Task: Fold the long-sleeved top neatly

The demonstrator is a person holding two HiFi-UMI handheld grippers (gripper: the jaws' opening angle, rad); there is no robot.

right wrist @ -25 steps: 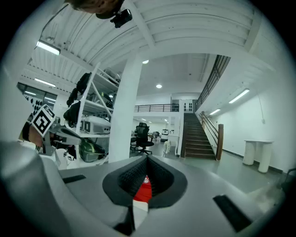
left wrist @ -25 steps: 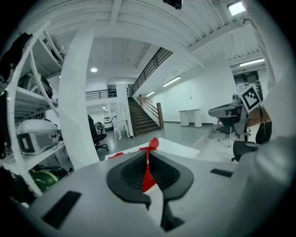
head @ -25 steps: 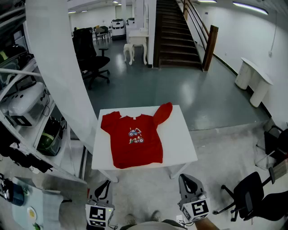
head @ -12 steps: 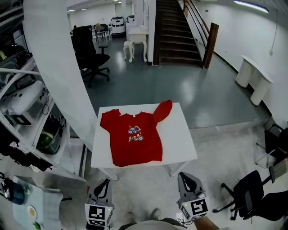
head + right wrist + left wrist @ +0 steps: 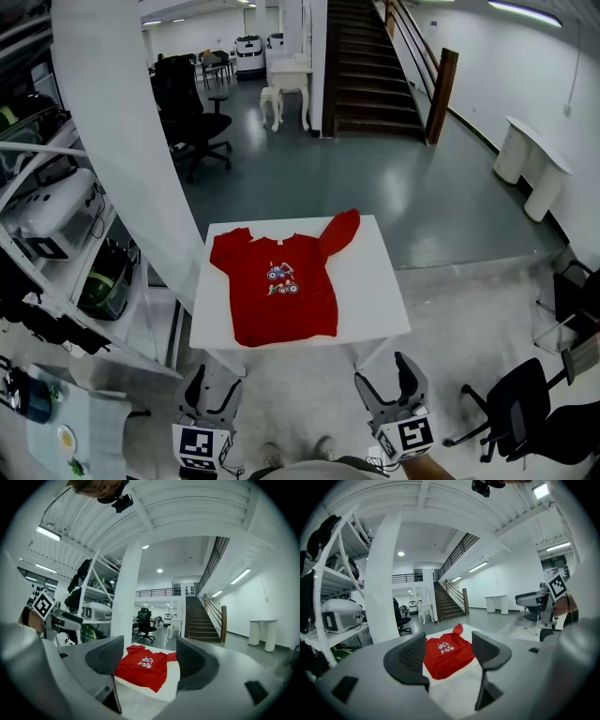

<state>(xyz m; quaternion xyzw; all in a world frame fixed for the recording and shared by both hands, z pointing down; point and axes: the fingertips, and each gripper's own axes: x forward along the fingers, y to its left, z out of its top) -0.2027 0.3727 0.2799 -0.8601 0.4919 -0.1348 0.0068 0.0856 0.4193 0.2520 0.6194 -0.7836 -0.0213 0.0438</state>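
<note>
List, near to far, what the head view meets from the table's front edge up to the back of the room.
white table → red long-sleeved top lying flat on it → grey floor → black office chair → staircase

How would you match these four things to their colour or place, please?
1. long-sleeved top
2. table
3. office chair
4. staircase

A. white
B. black, standing on the grey floor
C. red
D. rising at the far end of the room

Pairs: 1-C, 2-A, 3-B, 4-D.
</note>
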